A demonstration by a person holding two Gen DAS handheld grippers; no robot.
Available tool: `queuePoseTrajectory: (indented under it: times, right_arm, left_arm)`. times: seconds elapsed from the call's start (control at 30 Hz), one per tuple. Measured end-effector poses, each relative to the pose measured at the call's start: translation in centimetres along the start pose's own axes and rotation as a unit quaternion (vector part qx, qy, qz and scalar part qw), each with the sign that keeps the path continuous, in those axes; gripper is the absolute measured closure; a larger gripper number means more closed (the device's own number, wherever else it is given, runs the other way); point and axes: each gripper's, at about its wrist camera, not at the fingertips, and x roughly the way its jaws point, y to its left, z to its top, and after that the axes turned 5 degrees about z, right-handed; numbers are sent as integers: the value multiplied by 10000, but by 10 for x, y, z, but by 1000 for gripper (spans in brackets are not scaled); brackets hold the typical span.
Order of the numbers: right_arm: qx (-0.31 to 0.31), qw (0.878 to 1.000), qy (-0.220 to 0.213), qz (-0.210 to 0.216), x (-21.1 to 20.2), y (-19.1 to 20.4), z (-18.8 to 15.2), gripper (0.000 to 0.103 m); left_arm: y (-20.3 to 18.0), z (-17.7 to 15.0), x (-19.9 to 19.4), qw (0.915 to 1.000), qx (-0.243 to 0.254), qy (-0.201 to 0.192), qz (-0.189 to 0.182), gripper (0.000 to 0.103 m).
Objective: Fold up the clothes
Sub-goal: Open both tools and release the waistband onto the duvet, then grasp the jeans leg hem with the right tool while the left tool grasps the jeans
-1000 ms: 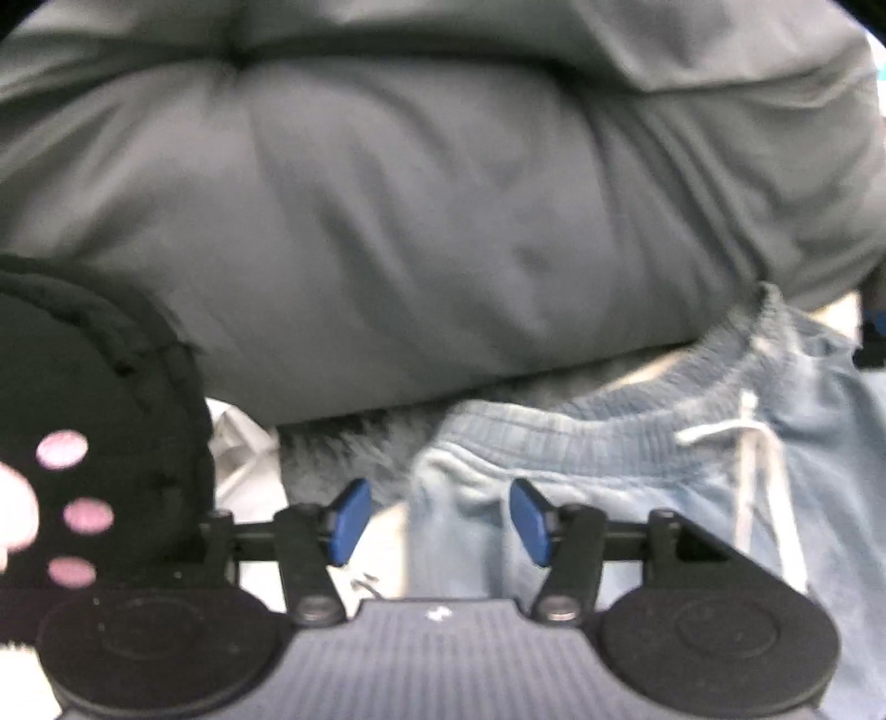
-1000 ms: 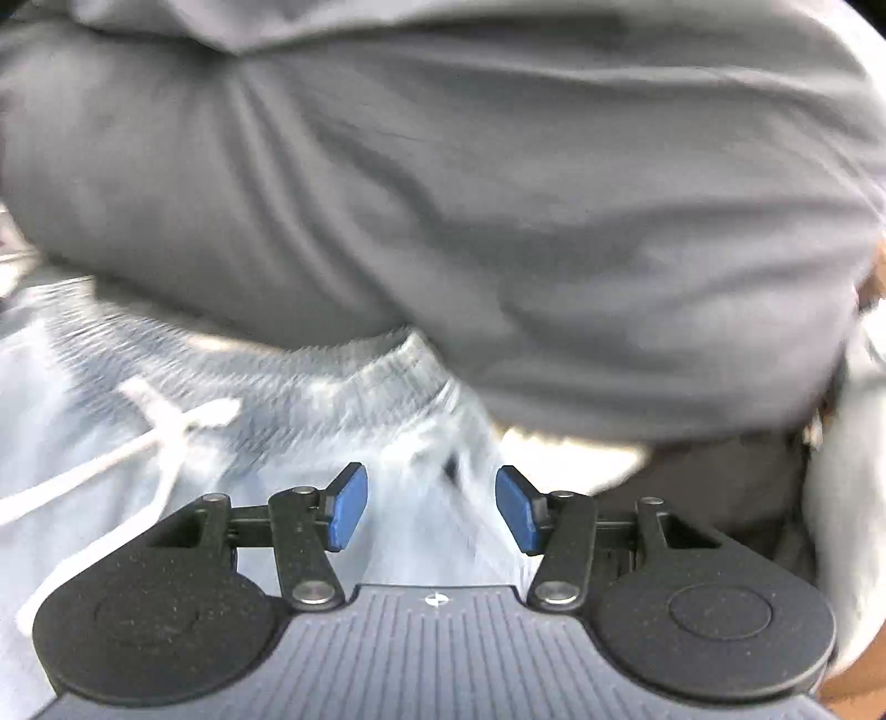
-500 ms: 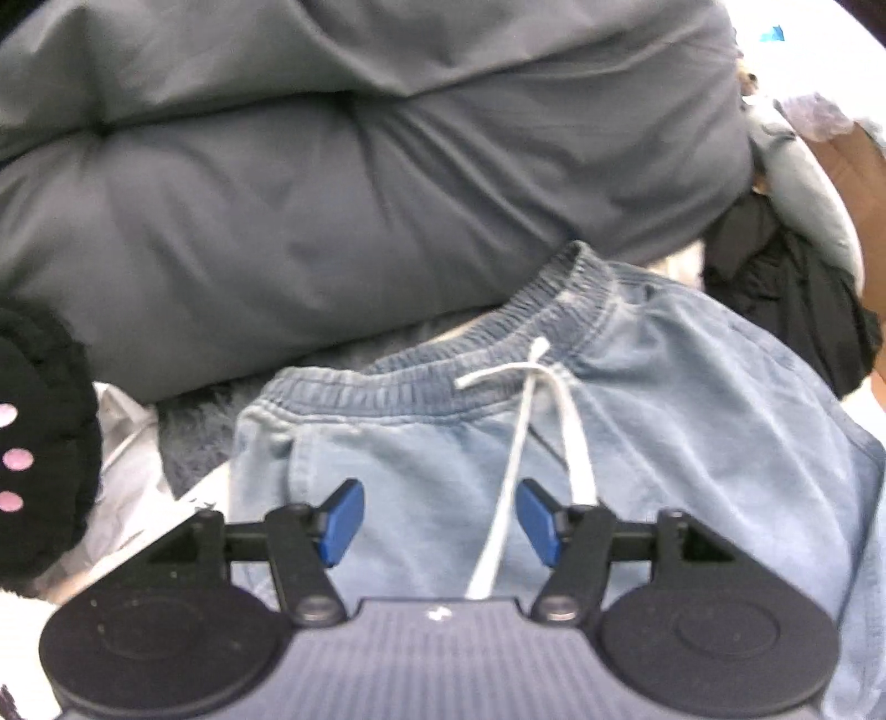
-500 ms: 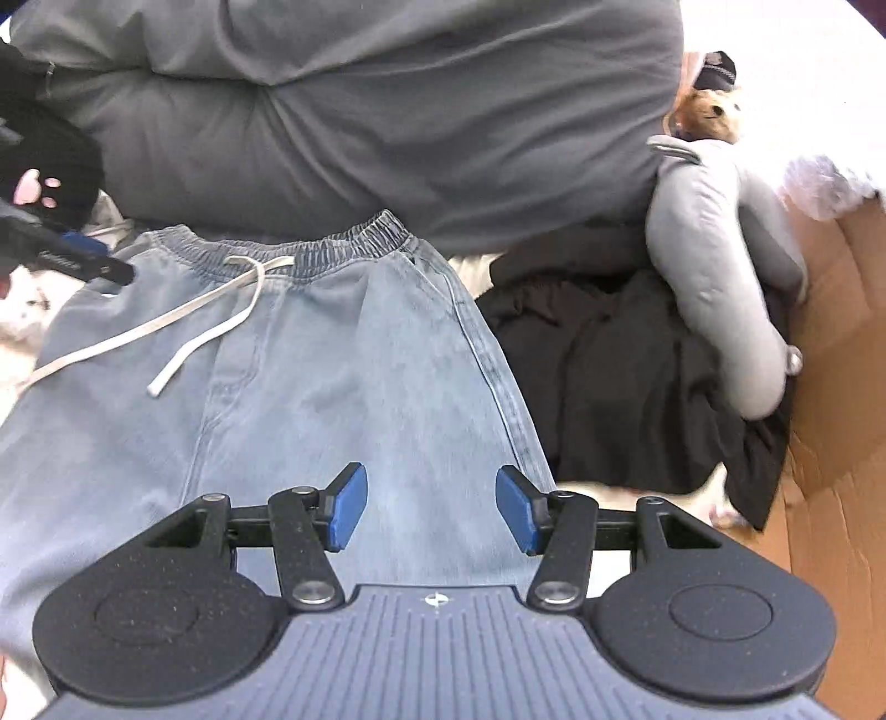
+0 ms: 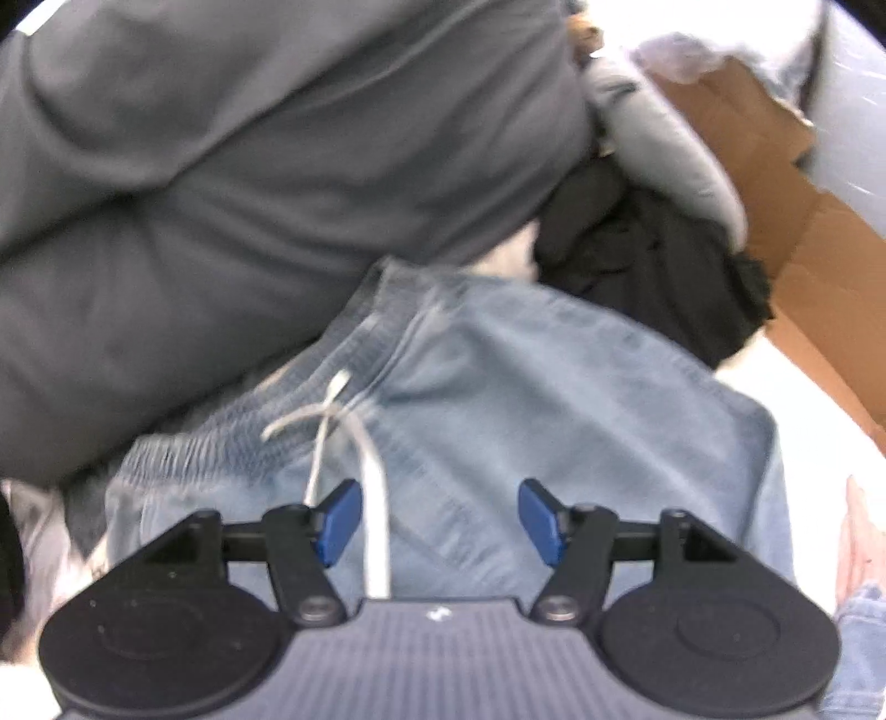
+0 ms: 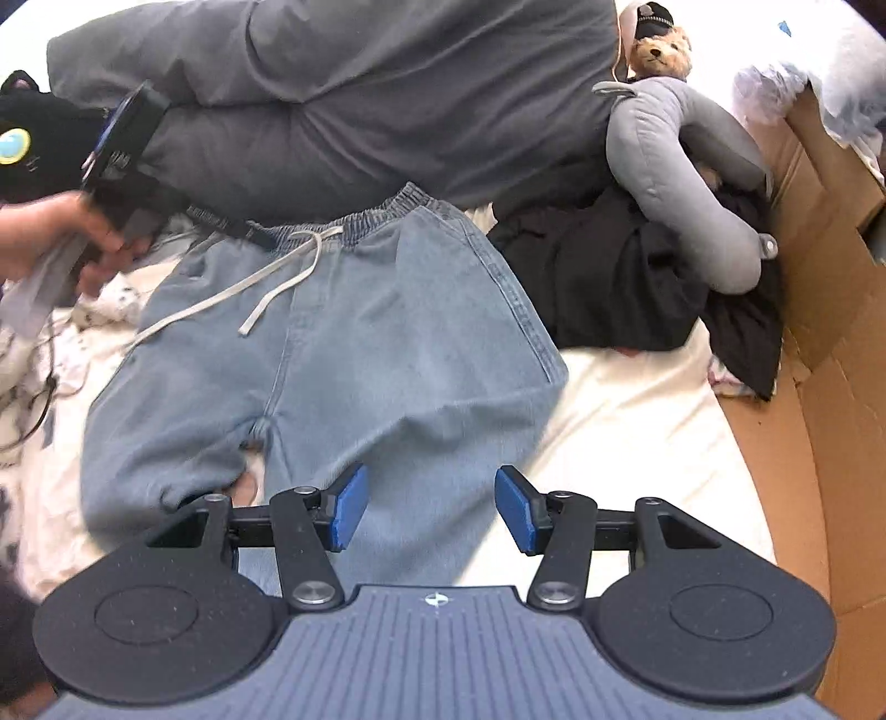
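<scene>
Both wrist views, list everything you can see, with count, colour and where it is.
jeans: one, light blue, spread flat on the bed, waistband away from the tools
drawstring: one, white, loose across the jeans' front
duvet: one, dark grey, bunched beyond the waistband
bed sheet: one, cream, under the jeans
black clothes: one heap, right of the jeans
neck pillow: one, grey, on the heap
teddy bear: one, brown, far end
cardboard box: one, brown, right edge
cat plush: one, black, far left
left tool: open, over the waistband area
right tool: open, over a jeans leg
</scene>
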Motion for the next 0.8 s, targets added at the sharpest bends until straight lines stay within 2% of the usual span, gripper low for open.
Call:
queuePoseTrajectory:
  times: [0.1,0.3,0.6,0.8]
  right_arm:
    - [96,9999,52,83,-17,-7,-14,45]
    - [293,9991,173,258,-47,-19,-43,46]
    - [655,9937,632,657,-7,3,-119,47]
    - [895,9873,936,922,19,17,-169,47]
  left_arm:
    - [-20,21,-4,9993,303,-27,-202,34]
    - [-67,44,14,9930,981,222,-622,34]
    - [-128,42,41,9750,1693,765,-1219,34]
    - [-160,31,51,9579,2197,1024,-1541,34]
